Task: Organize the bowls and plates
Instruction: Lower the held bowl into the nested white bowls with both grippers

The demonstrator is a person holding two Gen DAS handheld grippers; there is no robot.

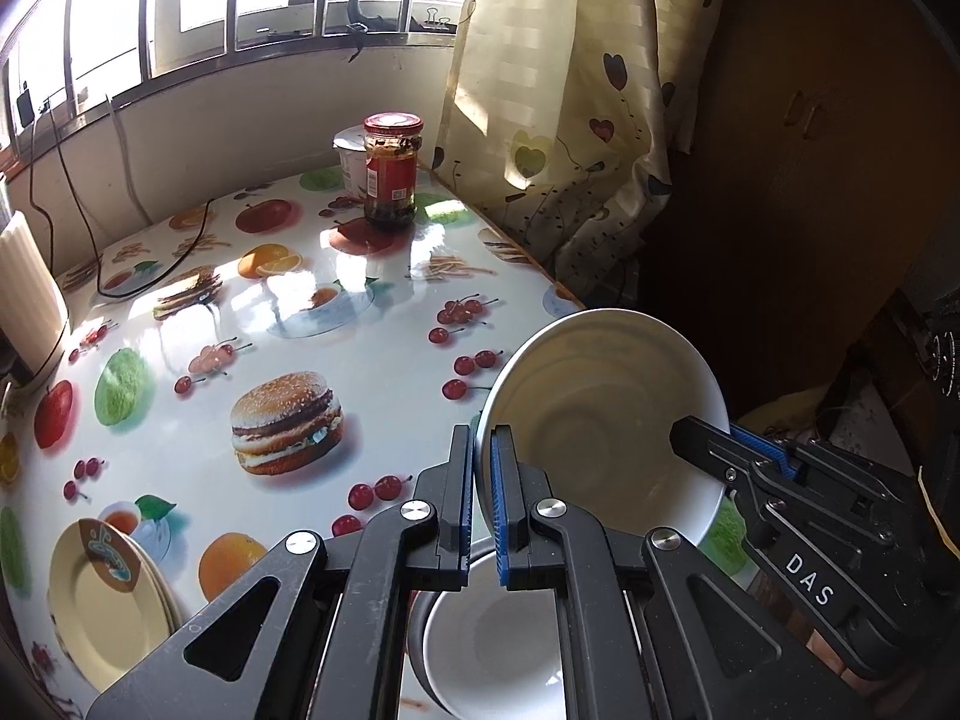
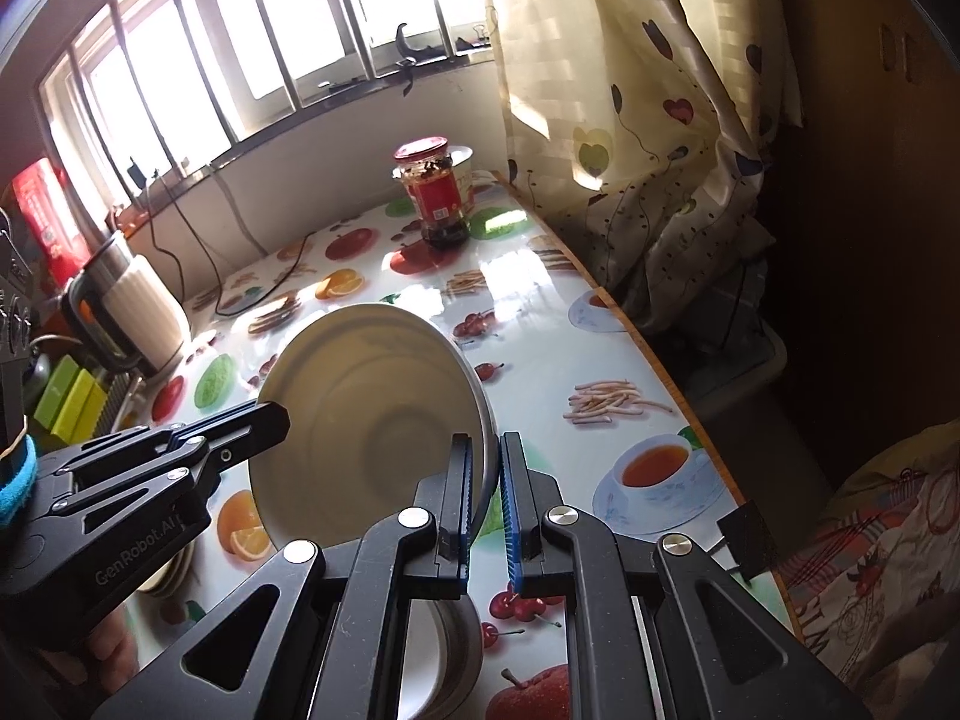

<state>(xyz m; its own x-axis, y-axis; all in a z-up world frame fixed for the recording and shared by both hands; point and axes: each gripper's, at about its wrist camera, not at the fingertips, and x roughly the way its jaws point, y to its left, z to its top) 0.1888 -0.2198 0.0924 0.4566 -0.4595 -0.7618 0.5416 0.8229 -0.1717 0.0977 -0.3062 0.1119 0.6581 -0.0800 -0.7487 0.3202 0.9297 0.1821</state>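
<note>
A white bowl (image 1: 591, 414) is held tilted in the air above the table between both grippers. My left gripper (image 1: 482, 498) is shut on its left rim. My right gripper (image 2: 487, 501) is shut on its opposite rim; the bowl (image 2: 366, 414) fills the middle of the right wrist view. Each gripper shows in the other's view: the right gripper (image 1: 720, 450) and the left gripper (image 2: 264, 426). Below the held bowl, stacked white bowls (image 1: 498, 648) sit on the table, partly hidden by my fingers; they also show in the right wrist view (image 2: 450, 654). A stack of cream plates (image 1: 105, 588) lies front left.
The table (image 1: 372, 360) has a glossy fruit-and-burger print cloth. A red-lidded jar (image 1: 391, 168) and a white cup (image 1: 351, 159) stand at the far end. A cream kettle (image 2: 141, 306) stands at the left. A curtain (image 1: 570, 120) hangs beyond the right edge.
</note>
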